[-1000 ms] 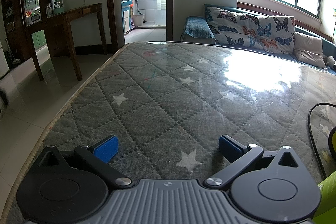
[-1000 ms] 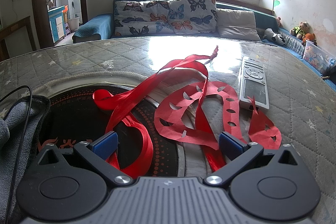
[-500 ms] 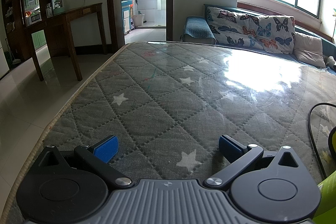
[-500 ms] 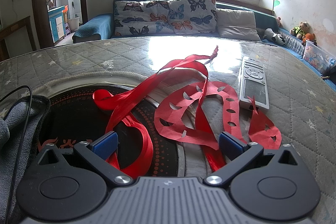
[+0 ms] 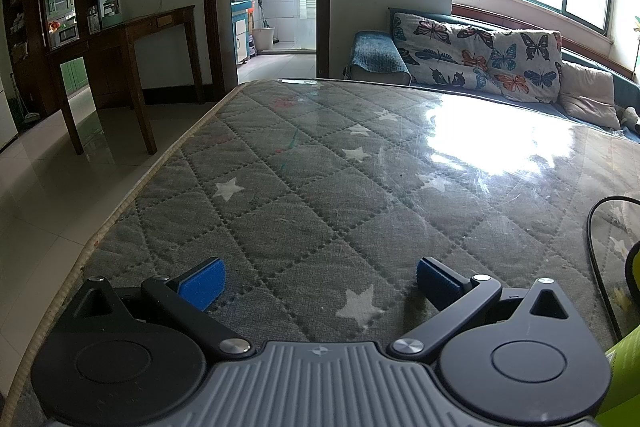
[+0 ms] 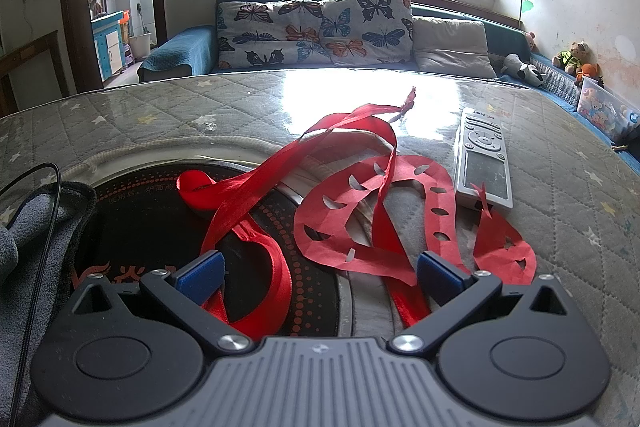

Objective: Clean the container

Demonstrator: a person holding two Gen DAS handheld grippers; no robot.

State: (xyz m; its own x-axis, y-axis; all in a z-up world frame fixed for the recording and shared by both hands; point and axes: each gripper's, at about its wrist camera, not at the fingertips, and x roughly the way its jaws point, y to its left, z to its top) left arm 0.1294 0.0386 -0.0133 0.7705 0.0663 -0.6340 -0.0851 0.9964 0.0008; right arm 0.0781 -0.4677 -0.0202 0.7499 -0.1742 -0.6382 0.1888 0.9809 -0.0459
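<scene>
Nothing has moved; both tongs, left (image 5: 318,277) and right (image 6: 318,271), hang agape and empty over the tabletop (image 5: 320,167); we see no container; the ribbon (image 6: 248,195) near right could snag our tongs.

The left tool (image 5: 319,283) was held low over the counter (image 5: 328,187), its blue pads (image 5: 203,282) spread wide with nothing between them. A quilted grey cover with white stars was seen under glass. A black cable (image 5: 596,251) curved at the right edge, and a sofa (image 5: 480,63) stood beyond the counter.
</scene>
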